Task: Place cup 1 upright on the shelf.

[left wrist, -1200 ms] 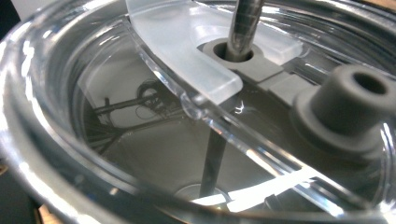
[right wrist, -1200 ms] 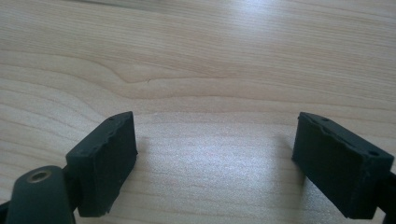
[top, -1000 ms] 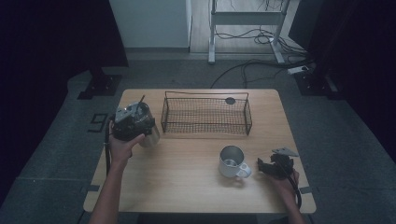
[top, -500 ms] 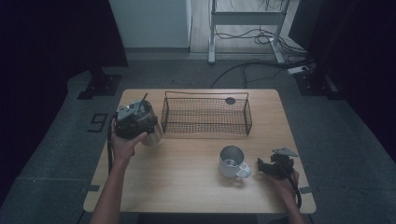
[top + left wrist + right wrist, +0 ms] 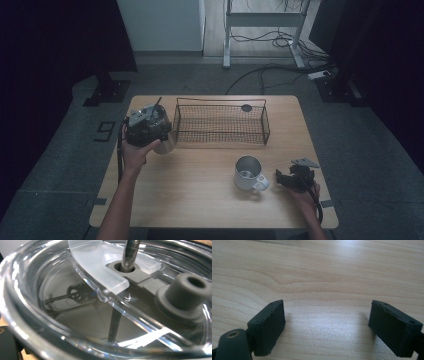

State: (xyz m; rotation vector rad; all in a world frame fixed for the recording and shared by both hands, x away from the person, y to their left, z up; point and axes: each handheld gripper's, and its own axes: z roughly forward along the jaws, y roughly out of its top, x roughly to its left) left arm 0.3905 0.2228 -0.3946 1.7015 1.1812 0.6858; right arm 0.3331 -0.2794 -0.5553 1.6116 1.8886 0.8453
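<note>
My left gripper [image 5: 159, 136] is held over the table's left edge, shut on a steel tumbler [image 5: 166, 145] with a clear lid [image 5: 75, 315]. A metal straw [image 5: 131, 252] goes through the lid and pokes up above the gripper [image 5: 158, 102]. In the left gripper view the lid is pressed close to the camera, with a grey stopper [image 5: 187, 290] at its right. My right gripper [image 5: 281, 179] rests low near the front right of the table, just right of a steel mug [image 5: 247, 172]. Its jaws stand wide apart over bare wood [image 5: 327, 325].
A black wire basket [image 5: 220, 140] stands at the back middle of the wooden table [image 5: 200, 205], right beside the tumbler. A small black disc [image 5: 246, 107] lies in its far right corner. Cables run across the floor behind the table.
My left gripper and the tumbler have edged slightly toward the basket. The right gripper and the mug have stayed put.
</note>
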